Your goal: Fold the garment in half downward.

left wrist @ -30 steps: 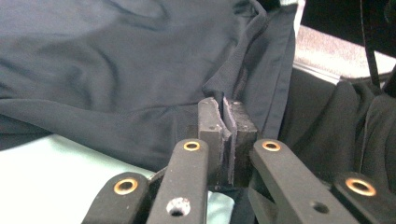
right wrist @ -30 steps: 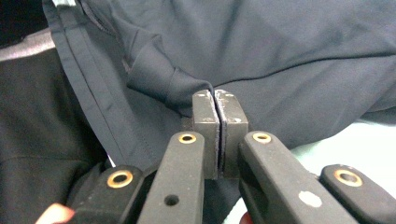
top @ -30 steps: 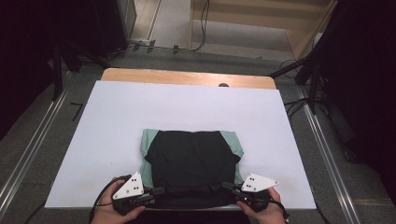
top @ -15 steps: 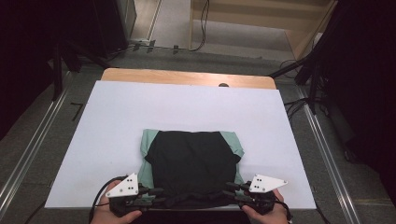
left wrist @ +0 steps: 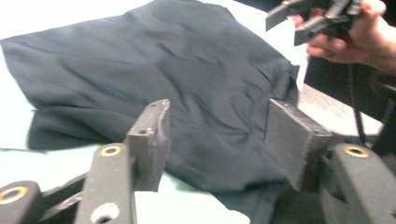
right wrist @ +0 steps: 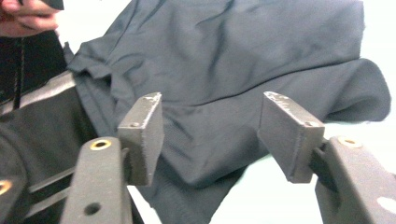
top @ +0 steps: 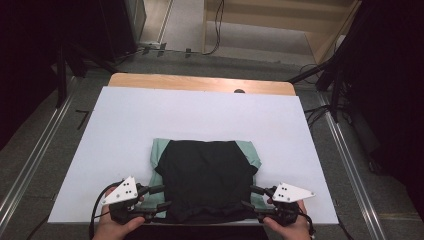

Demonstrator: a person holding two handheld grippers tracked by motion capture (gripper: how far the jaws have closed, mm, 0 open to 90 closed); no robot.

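Note:
A black garment (top: 207, 177) lies folded flat on top of a mint-green cloth (top: 159, 156), near the front of the white table sheet (top: 200, 120). My left gripper (top: 163, 196) is at the garment's near left corner and my right gripper (top: 250, 196) at its near right corner. Both have just been opening their jaws. In the left gripper view the left gripper (left wrist: 219, 112) stands open over the black fabric (left wrist: 187, 70), pads clear of it. In the right gripper view the right gripper (right wrist: 212, 100) is likewise open above the dark cloth (right wrist: 243, 56).
A wooden strip (top: 200, 82) runs along the table's far edge. Metal rails (top: 345, 165) flank the table on both sides. The garment's near hem hangs over the front edge. The other hand and its gripper (left wrist: 322, 21) appear at the top right of the left gripper view.
Both grippers' jaws went from shut on the garment's near edge to open, letting the fabric go. The left gripper drifted slightly outward to the left.

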